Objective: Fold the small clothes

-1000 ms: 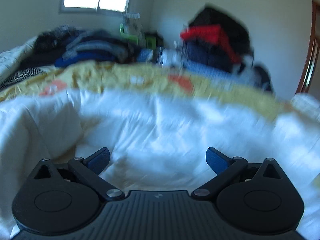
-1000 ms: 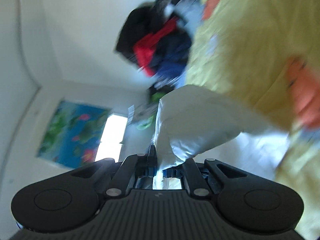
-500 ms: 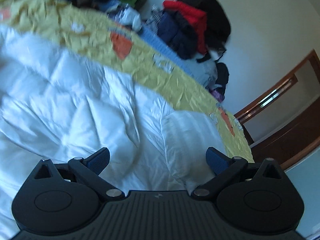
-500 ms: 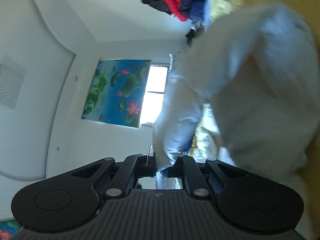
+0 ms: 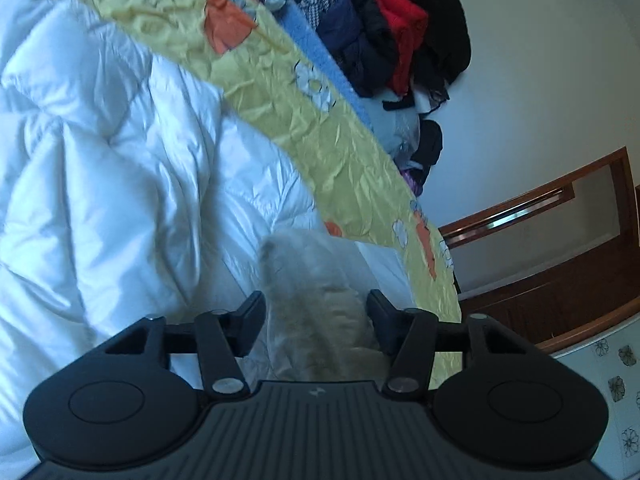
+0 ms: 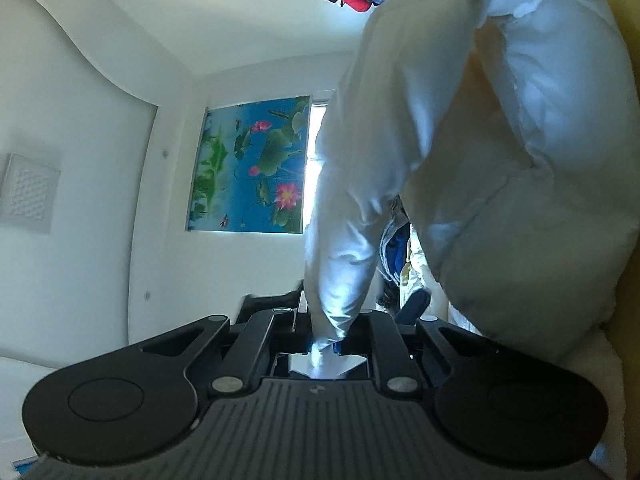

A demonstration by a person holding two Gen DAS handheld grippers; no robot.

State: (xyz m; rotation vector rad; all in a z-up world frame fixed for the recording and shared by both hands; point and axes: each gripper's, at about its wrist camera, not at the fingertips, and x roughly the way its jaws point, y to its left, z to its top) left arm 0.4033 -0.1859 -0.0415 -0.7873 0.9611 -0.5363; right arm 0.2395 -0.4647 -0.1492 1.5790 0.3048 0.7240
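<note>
In the right wrist view a small white garment (image 6: 500,168) hangs in front of the camera. A narrow end of it runs down into my right gripper (image 6: 323,342). The jaws there are opening slightly, but the pads still pinch the cloth. In the left wrist view my left gripper (image 5: 316,308) points down at the bed. Its jaws are closing around a blurred, pale fold of the garment (image 5: 316,280) that lies between the fingers. I see no clear squeeze on it. Part of the left gripper (image 6: 272,304) shows behind the hanging cloth.
A white quilt (image 5: 100,152) covers the bed, with a yellow patterned sheet (image 5: 320,120) along its far side. Dark, red and blue clothes (image 5: 396,36) are piled against the wall. A wooden door frame (image 5: 560,216) stands at the right. A lotus picture (image 6: 252,164) hangs beside a bright window.
My left gripper swung right along the bed, rolled, and narrowed its jaws around a fold of the garment. My right gripper tilted upward, so the white garment hangs larger and closer.
</note>
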